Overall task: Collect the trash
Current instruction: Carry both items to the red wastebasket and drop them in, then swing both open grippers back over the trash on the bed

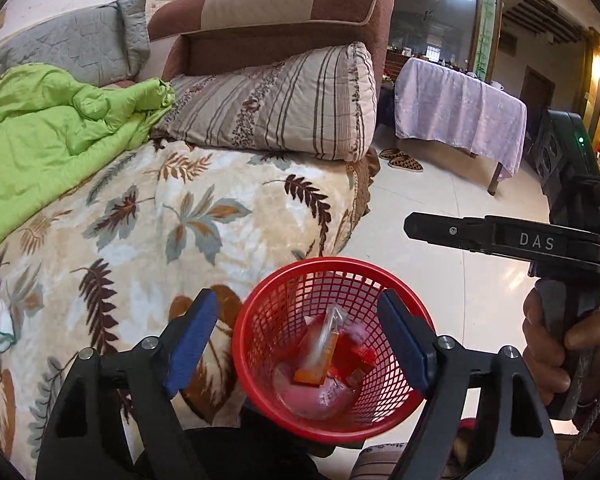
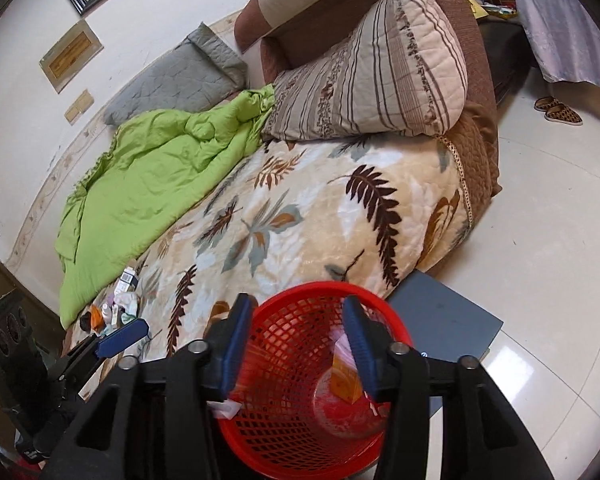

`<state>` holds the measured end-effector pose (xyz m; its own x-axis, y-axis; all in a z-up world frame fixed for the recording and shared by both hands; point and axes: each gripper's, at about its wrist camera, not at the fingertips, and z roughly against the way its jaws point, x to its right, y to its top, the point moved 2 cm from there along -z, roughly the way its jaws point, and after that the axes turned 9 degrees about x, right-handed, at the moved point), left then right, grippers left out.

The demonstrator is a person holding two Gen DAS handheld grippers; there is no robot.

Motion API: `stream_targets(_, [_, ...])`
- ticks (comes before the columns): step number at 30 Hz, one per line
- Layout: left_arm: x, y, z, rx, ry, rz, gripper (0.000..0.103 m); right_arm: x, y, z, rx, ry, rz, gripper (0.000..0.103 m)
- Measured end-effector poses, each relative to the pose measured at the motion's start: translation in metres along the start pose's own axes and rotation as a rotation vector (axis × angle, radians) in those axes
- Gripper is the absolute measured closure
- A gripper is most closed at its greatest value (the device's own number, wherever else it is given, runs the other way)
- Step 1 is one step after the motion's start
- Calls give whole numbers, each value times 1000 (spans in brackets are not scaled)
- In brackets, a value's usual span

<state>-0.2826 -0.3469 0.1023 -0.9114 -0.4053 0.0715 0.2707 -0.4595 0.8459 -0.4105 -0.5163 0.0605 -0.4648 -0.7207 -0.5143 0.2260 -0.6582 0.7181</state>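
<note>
— How are the two hands set?

— Both tip forward and down over the red mesh basket (image 1: 332, 348). The right hand (image 1: 556, 356) shows in the left wrist view, fingers wrapped round the black handle, its tool level and reaching in from the side.

— And the left gripper (image 1: 300, 344)?

— Jaws stand wide, nothing between the blue pads. The basket's mouth sits between and just beyond the fingertips; neither pad clearly presses on the rim.

— The right gripper (image 2: 296, 344)?

— Partly open, about half as wide as the left looks. Its pads frame the basket's near rim, and I see nothing pinched between them. A pale scrap (image 2: 224, 410) lies at the rim by the left-hand pad — whether it touches the pad I cannot tell.

— Where is the trash?

— Some is already down in the basket, below the jaws: a clear plastic wrapper (image 1: 328, 332) and an orange packet (image 1: 312, 376). More small litter (image 2: 116, 308) lies on the leaf-patterned blanket (image 2: 300, 216), off to the left of the right gripper, beside the green quilt (image 2: 160, 168).

— And beyond the jaws?

— A striped pillow (image 1: 284, 104) against the brown sofa arm.
</note>
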Motion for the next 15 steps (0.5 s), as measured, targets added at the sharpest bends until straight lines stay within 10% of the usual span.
stream_targets(15, [-73,-29,115,55,264,98,22,-81,-13,-7,-26,200,99,32])
